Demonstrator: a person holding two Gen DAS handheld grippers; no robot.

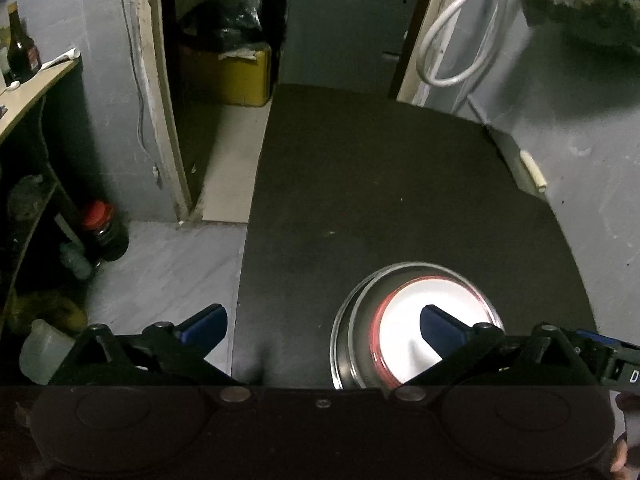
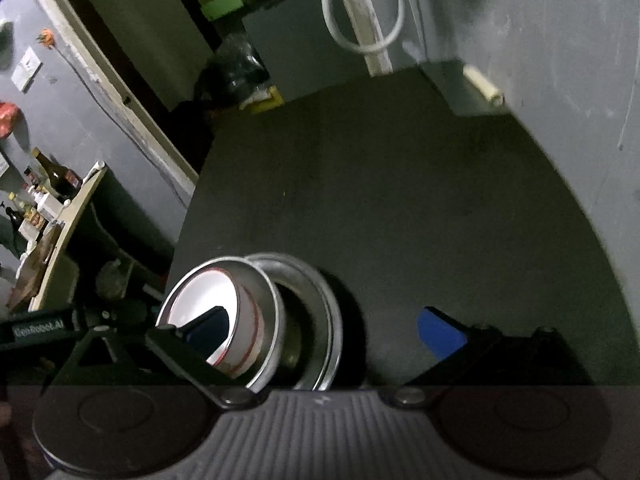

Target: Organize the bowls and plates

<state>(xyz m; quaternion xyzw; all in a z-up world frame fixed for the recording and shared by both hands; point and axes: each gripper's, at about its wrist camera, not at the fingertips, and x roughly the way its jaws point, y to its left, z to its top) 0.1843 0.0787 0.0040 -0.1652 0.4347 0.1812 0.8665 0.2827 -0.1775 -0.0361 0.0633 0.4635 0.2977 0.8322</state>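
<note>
A stack of steel dishes [image 1: 352, 344] sits near the front of the black table [image 1: 380, 184]. A white bowl with a red rim line [image 1: 428, 312] lies inside the top steel dish. My left gripper [image 1: 324, 326] is open above the table's left front edge, its right finger over the white bowl. In the right wrist view the stack [image 2: 316, 320] is at lower left, with the white bowl [image 2: 208, 300] nested in a steel bowl [image 2: 264, 312]. My right gripper [image 2: 326, 330] is open, wide around the stack, its left finger over the white bowl.
A wooden shelf [image 1: 36, 84] with a dark bottle [image 1: 20, 46] stands at left, a red-capped jar [image 1: 105, 230] on the floor below. A doorway with a yellow box [image 1: 244, 76] is behind. A white hose [image 1: 456, 32] hangs on the grey wall at right.
</note>
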